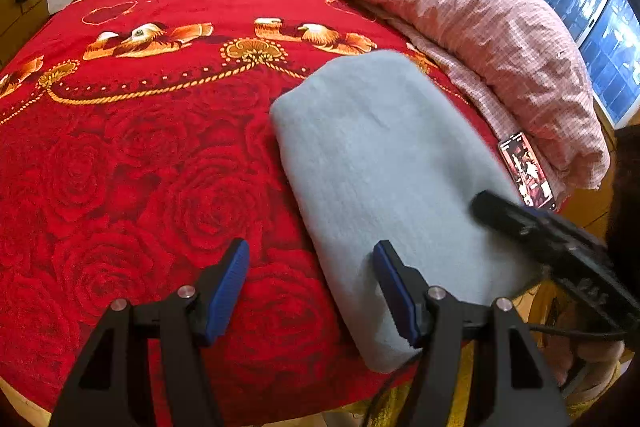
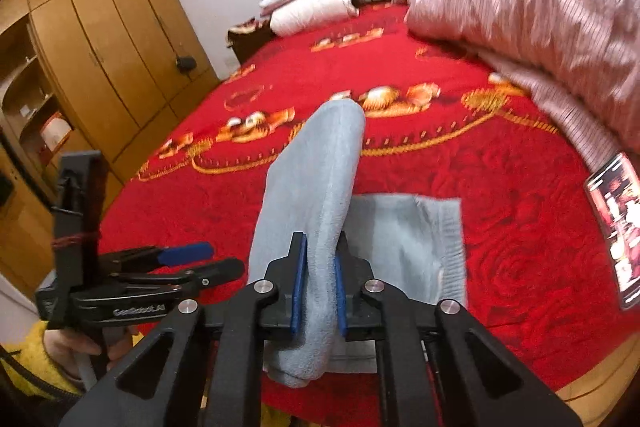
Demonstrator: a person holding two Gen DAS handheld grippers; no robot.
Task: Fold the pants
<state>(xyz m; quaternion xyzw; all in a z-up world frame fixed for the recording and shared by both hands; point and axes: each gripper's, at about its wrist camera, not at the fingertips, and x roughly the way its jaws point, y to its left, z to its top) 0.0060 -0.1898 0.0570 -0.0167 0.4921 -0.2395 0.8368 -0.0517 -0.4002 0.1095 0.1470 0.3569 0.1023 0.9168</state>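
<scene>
Left gripper (image 1: 311,287) first: in the left wrist view its blue pads stand well apart with nothing between them, one finger over the red bedspread (image 1: 140,167), the other over the near end of the pants (image 1: 380,167). So it's released, holding nothing. The pants are light grey-blue, soft and fleecy, folded into a long smooth slab lying on the bed near its right edge. The right gripper (image 1: 486,205) pokes in from the right as a dark blurry bar over the fabric. A phone (image 1: 528,171) with a lit screen lies just beside the pants, against the pink quilt (image 1: 480,27).

Right wrist view: the right gripper (image 2: 320,287) is clenched on a thick fold of the pants (image 2: 320,187), pads pressing both sides, and the fold stands up off the bed. This view shows what the other one doesn't: a flat layer with a ribbed edge lying underneath on the bedspread. The left gripper (image 2: 208,261) sits off to the left, spread open, with a hand (image 2: 76,347) in a yellow sleeve on its handle.
</scene>
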